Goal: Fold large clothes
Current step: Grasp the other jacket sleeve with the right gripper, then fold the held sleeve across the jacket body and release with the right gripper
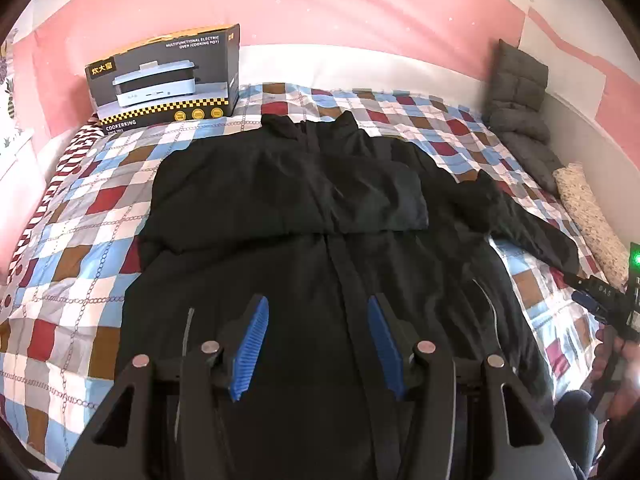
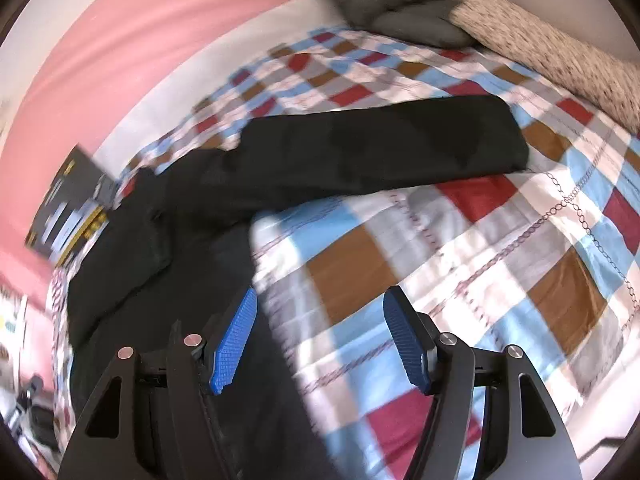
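Note:
A large black jacket [image 1: 320, 216] lies flat on the checkered bedspread [image 1: 80, 232], collar toward the far wall. One sleeve is folded across its chest; the other sleeve [image 1: 532, 232] stretches out to the right. My left gripper [image 1: 316, 304] is open and empty, hovering above the jacket's lower front. My right gripper [image 2: 320, 300] is open and empty over the jacket's right edge and the bedspread [image 2: 460, 240]; the outstretched sleeve [image 2: 380, 148] lies beyond it. The right gripper's body also shows at the left wrist view's right edge [image 1: 612, 312].
A black cooker box [image 1: 168, 76] stands on the bed's far left corner, seen blurred in the right wrist view [image 2: 72, 212]. Grey cushions [image 1: 520, 108] and a speckled pillow [image 1: 592, 216] line the right wall. A pink wall runs behind the bed.

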`<state>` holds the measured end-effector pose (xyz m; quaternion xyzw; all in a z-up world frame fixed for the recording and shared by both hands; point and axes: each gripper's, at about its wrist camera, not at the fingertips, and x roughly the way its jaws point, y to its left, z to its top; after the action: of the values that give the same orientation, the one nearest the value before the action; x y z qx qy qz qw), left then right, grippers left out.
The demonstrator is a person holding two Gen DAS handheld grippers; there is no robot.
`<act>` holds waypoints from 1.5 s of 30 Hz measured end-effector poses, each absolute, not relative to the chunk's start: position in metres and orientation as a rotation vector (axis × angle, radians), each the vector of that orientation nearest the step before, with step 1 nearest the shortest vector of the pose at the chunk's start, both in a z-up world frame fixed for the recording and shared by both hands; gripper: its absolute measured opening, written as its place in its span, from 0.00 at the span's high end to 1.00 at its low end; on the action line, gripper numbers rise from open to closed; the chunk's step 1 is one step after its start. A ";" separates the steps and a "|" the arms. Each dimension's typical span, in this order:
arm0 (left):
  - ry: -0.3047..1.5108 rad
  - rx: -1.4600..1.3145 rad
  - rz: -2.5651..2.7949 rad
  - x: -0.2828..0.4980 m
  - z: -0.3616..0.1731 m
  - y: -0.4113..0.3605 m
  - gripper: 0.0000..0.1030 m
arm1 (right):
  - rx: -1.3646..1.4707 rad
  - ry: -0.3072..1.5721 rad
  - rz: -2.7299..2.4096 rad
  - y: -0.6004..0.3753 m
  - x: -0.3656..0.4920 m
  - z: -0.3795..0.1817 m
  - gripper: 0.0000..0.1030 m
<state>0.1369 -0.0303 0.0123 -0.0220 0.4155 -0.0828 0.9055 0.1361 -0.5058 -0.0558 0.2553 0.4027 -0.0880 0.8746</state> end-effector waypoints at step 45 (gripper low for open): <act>0.888 -0.173 -0.023 0.205 -0.031 0.030 0.47 | 0.591 0.529 -0.023 -0.526 0.243 0.095 0.91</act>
<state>0.2054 0.0300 -0.0307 -0.0835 0.4291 -0.0109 0.8993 0.2432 -0.5256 0.0947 0.2879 0.2578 -0.0110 0.9222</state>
